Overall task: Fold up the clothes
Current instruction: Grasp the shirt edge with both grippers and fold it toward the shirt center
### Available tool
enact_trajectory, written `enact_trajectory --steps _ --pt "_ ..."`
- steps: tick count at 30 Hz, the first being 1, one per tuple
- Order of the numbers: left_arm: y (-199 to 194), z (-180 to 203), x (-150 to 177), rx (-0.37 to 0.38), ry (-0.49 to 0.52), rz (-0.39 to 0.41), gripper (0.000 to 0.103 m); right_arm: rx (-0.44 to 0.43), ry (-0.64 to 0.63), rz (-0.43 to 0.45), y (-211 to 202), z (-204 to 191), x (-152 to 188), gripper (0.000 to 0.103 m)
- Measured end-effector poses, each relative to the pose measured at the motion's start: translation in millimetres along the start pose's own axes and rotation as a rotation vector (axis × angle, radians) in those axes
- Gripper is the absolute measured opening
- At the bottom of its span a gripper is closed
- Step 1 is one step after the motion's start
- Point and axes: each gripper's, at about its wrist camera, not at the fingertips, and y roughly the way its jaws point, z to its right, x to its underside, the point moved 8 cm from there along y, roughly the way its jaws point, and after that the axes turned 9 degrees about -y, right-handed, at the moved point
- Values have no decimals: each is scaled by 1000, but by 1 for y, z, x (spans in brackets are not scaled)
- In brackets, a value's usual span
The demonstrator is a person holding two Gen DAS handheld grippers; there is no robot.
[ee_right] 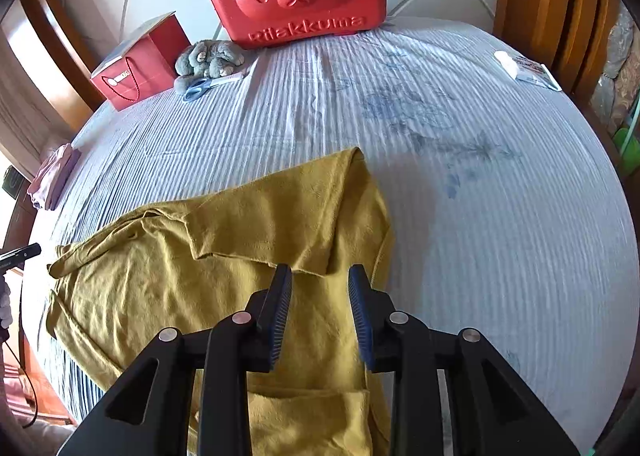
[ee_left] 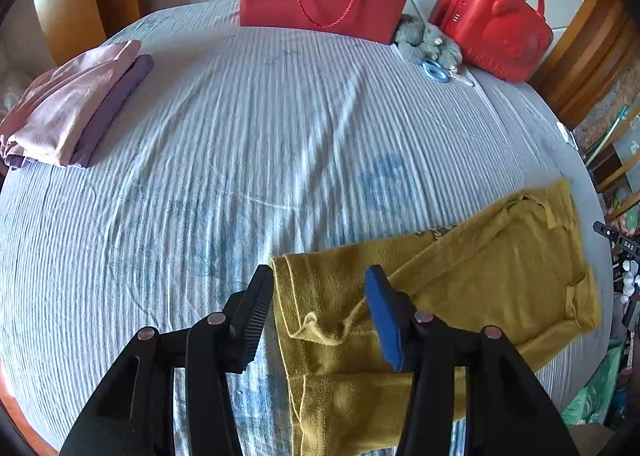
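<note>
Folding the mustard shirt point(ee_right: 224, 256), lying partly folded in the lower centre of both views, calls for even edges; left gripper point(ee_left: 320, 312) and right gripper point(ee_right: 320, 312) hover with jaws apart, holding nothing; pinch the hem corners together, avoiding bunched fabric.

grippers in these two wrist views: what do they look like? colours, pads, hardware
Both are black plastic two-finger linkages with round silver pivot pins. Left gripper: one finger has a black ribbed pad, the other a smooth blue block pad. Right gripper: both fingers carry dark blue ribbed pads. No cables, sleeves or markings are visible on either.
</note>
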Motion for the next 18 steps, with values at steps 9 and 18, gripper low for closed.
enact_trajectory --steps 9,18 --pt "49 4 17 -37 -9 -122 49 1 44 -92 44 0 -19 44" --pt "62 7 14 -151 53 -118 18 112 -62 -165 57 -16 -27 4"
